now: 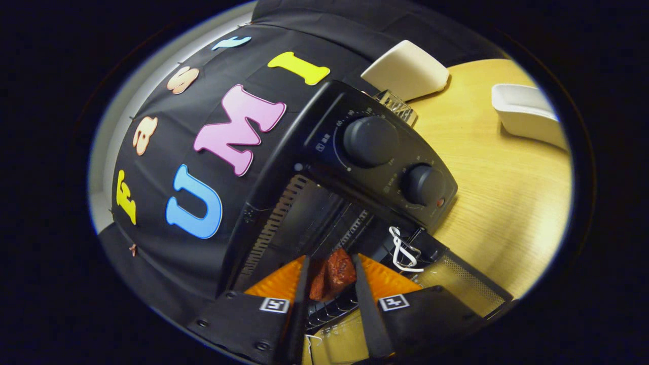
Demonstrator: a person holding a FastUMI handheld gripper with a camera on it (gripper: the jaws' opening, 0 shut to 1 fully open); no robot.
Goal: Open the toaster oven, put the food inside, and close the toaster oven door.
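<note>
A reddish-brown piece of food is gripped between the two fingers of the gripper, held at the mouth of the open toaster oven, above its wire rack. On the oven's control panel two knobs are seen. Beyond the oven, two white dishes rest on the wooden table.

1. The fisheye camera rides on the tool, looking forward along its two fingers.
2. It sits very near the open black toaster oven, tilted steeply.
3. Beyond lies the pale wooden worktop.
</note>
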